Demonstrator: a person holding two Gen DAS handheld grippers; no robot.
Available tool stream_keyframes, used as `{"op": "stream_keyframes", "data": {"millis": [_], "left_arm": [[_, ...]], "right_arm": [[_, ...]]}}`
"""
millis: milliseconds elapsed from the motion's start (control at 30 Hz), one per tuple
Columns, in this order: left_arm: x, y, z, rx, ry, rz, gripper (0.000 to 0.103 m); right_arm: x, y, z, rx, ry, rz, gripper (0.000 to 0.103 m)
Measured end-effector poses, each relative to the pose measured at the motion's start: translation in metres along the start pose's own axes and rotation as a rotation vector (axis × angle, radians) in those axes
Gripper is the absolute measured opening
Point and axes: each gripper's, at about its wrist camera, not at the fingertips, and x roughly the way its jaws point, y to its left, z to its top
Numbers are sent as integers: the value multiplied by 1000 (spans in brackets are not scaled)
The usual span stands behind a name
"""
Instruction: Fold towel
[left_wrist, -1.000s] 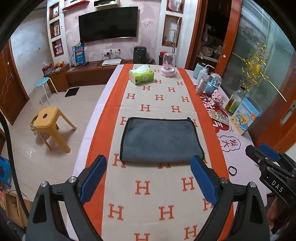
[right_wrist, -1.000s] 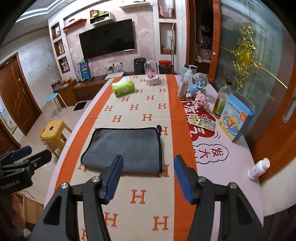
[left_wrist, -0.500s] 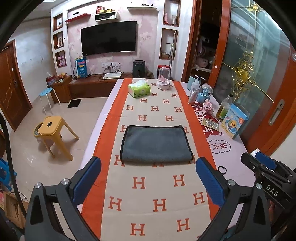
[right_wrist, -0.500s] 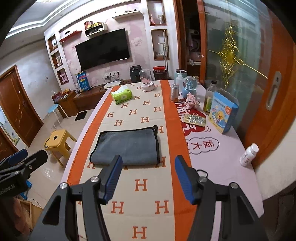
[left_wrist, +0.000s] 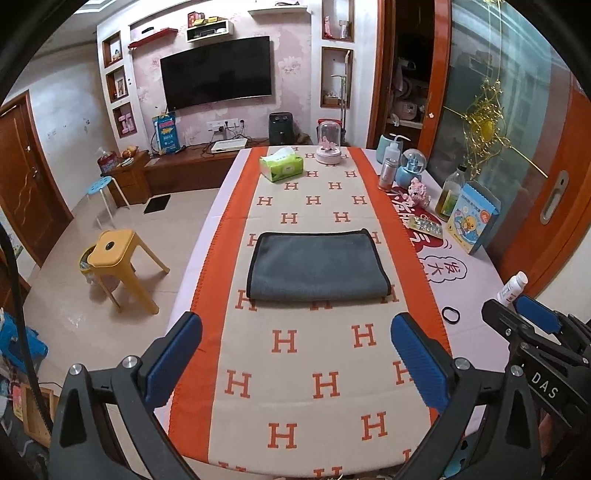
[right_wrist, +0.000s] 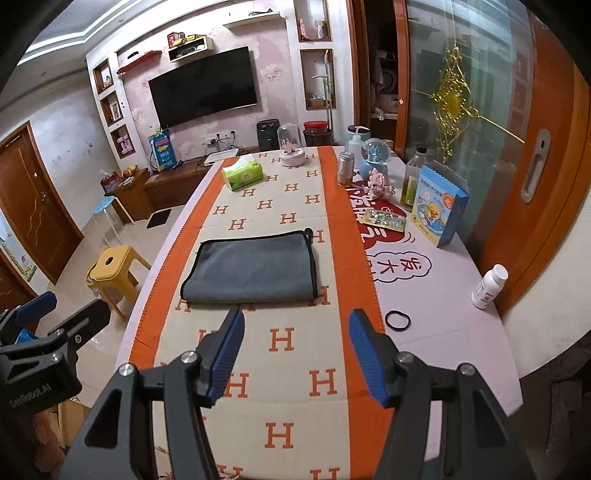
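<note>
A grey towel (left_wrist: 317, 266) with a dark border lies folded flat in the middle of the orange and cream runner (left_wrist: 314, 384). It also shows in the right wrist view (right_wrist: 253, 267). My left gripper (left_wrist: 295, 363) is open and empty, held well back from the towel above the near end of the table. My right gripper (right_wrist: 295, 356) is open and empty too, equally far back. Each gripper shows at the edge of the other's view.
A black hair tie (right_wrist: 397, 320) and a white bottle (right_wrist: 489, 286) lie on the table's right side. A blue box (right_wrist: 439, 206), bottles and a snow globe (right_wrist: 375, 157) stand along the right. A green tissue box (left_wrist: 281, 168) stands at the far end. A yellow stool (left_wrist: 118, 266) is on the floor left.
Both grippers have pulled back and up from the towel, so it looks smaller and farther. The towel has not moved. Both stay open.
</note>
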Motion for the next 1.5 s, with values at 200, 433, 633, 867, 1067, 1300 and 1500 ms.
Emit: {"op": "stream_keyframes", "data": {"millis": [200, 433, 633, 867, 1067, 1300, 1500], "left_arm": [[0, 0, -5, -18, 10, -3, 102], [5, -3, -8, -15, 30, -10, 102], [5, -2, -9, -13, 33, -9, 102], [10, -2, -8, -10, 51, -5, 102], [12, -3, -7, -11, 53, -4, 102], [15, -3, -7, -11, 58, -2, 102], [17, -3, -8, -8, 64, -3, 102]], "right_arm": [[-3, 1, -4, 4, -1, -4, 59], [-4, 7, -9, -4, 18, -4, 59], [-4, 8, -8, 0, 22, -17, 59], [-4, 9, -7, -13, 16, -26, 59], [-4, 10, -7, -15, 20, -30, 59], [-4, 10, -7, -16, 21, -31, 59], [-4, 9, -6, -16, 20, -30, 59]]}}
